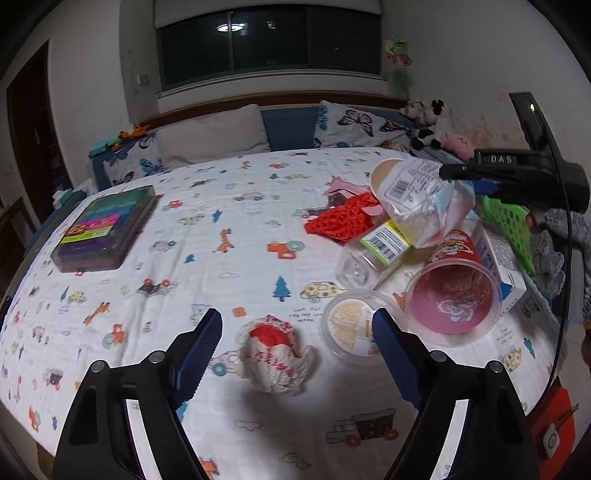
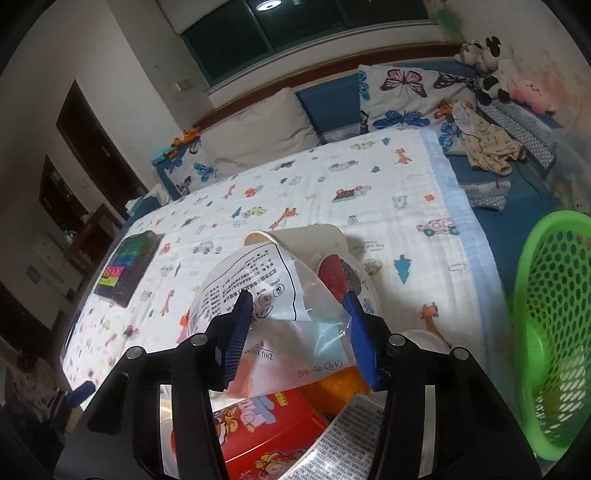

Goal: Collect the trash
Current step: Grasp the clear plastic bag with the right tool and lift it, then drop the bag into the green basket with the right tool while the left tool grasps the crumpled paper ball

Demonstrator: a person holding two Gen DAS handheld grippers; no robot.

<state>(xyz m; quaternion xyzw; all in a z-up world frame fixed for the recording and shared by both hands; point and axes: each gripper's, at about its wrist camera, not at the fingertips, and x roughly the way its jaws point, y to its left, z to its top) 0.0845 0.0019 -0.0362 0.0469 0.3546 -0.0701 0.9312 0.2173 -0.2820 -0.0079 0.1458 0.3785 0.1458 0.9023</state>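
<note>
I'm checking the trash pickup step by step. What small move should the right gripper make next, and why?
Probably lift the clear plastic bag and carry it right to the green basket. The right gripper has the bag between its blue fingers, apparently pinched, with the basket beside it. The left gripper is open over the crumpled wrapper.

I observe a wide dark-glazed window (image 1: 269,38) reflecting a round ceiling lamp (image 1: 231,27), set in an off-white wall (image 1: 88,81). A dark wooden door (image 1: 31,122) stands at left. Below the window, a brown wooden headboard (image 2: 295,79) backs the blue-sheeted bed (image 2: 491,173).
</note>
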